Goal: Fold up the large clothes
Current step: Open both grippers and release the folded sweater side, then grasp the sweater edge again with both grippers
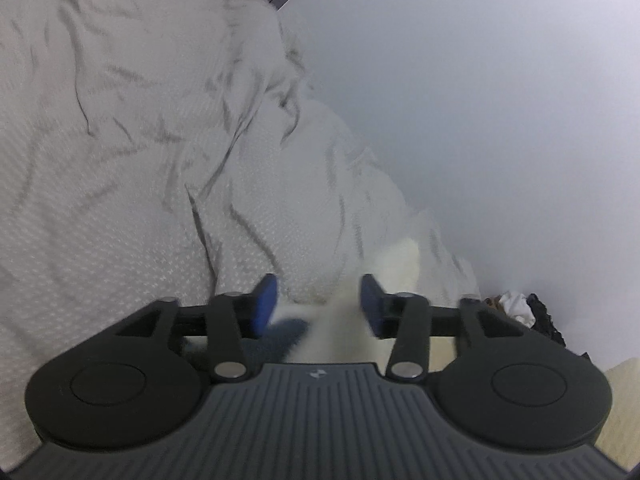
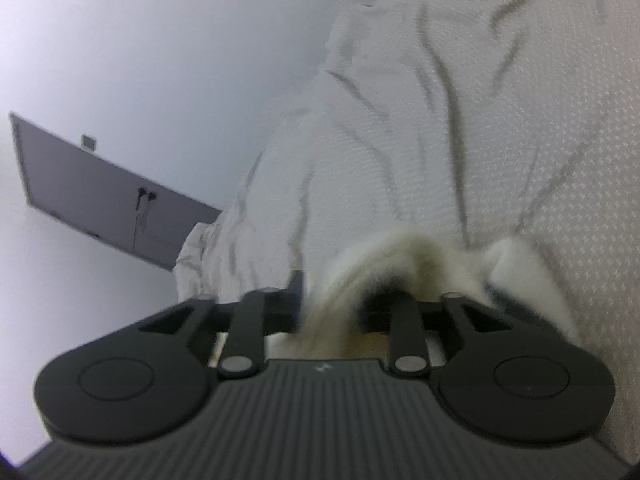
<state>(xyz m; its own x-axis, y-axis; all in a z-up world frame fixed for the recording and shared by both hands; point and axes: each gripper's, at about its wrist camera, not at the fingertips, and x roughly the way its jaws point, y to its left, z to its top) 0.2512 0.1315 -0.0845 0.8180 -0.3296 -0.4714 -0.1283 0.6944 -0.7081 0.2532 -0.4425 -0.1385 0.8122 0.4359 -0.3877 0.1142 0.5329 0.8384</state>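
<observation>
Seen from the left wrist, the left gripper (image 1: 318, 306) is sitting low in the frame with its two blue pads (image 1: 266, 304) standing clearly apart, and nothing is being pinched between them. A cream fluffy garment (image 1: 396, 268) is lying just past the fingertips, running from the gap toward 1 o'clock, and a further strip of it is showing at 4 o'clock by the frame edge. The wrinkled white bedsheet (image 1: 120, 160) is filling the view from 8 o'clock round to 12 o'clock, while a plain pale wall (image 1: 500, 100) is taking up the 1 to 3 o'clock side. A small heap of dark and white laundry (image 1: 524, 312) is resting at 4 o'clock, against the foot of the wall. In the right wrist view, the right gripper (image 2: 336, 300) is pinching a bunch of the same fluffy garment (image 2: 400, 252); the cloth is rising in a hump from between the fingers toward 12 o'clock and spilling over to 3 o'clock, hiding the right finger. The picture is blurred here, so the pad contact itself is not sharp. The bedsheet (image 2: 480, 100) is covering the 12 to 4 o'clock region, and a dark wall-mounted screen (image 2: 100, 196) is hanging tilted at 9 o'clock.
</observation>
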